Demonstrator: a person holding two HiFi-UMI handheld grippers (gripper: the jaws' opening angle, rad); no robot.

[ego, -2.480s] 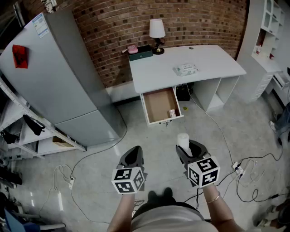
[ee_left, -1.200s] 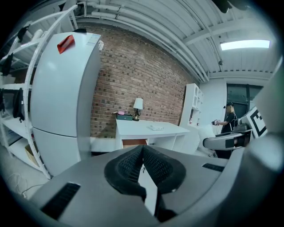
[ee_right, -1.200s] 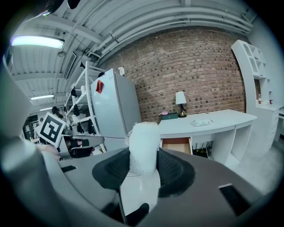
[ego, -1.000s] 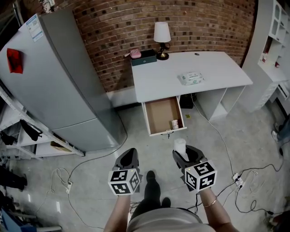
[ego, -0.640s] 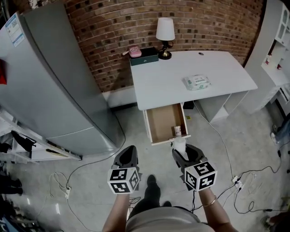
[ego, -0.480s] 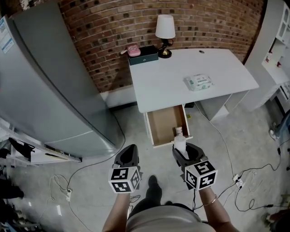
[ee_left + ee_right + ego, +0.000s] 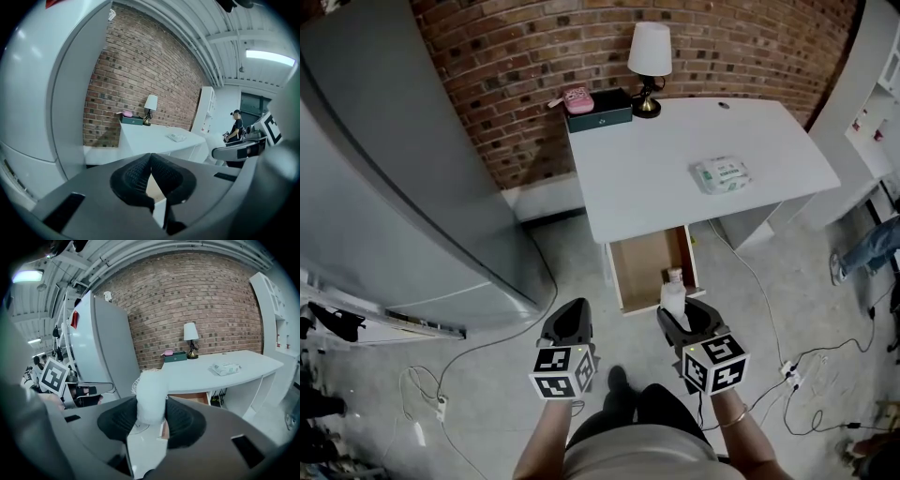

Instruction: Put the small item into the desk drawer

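My right gripper (image 7: 682,316) is shut on a small white cylindrical item (image 7: 674,301), which stands up between the jaws in the right gripper view as a pale roll (image 7: 151,397). The desk drawer (image 7: 649,270) hangs open under the white desk (image 7: 694,173), just ahead of the right gripper, with a small bottle (image 7: 675,277) at its front right corner. My left gripper (image 7: 568,323) is shut and holds nothing, its pads (image 7: 140,180) meeting at the tips. It floats over the floor left of the drawer.
A grey fridge (image 7: 394,169) stands at the left against the brick wall. On the desk are a lamp (image 7: 649,52), a dark green box (image 7: 598,108) with a pink thing on it, and a wipes pack (image 7: 722,175). Cables (image 7: 787,352) trail on the floor at right.
I have walked closer to the desk: drawer and desk now lie nearer under the grippers. Both grippers keep their pose, the white item still held in the right one.
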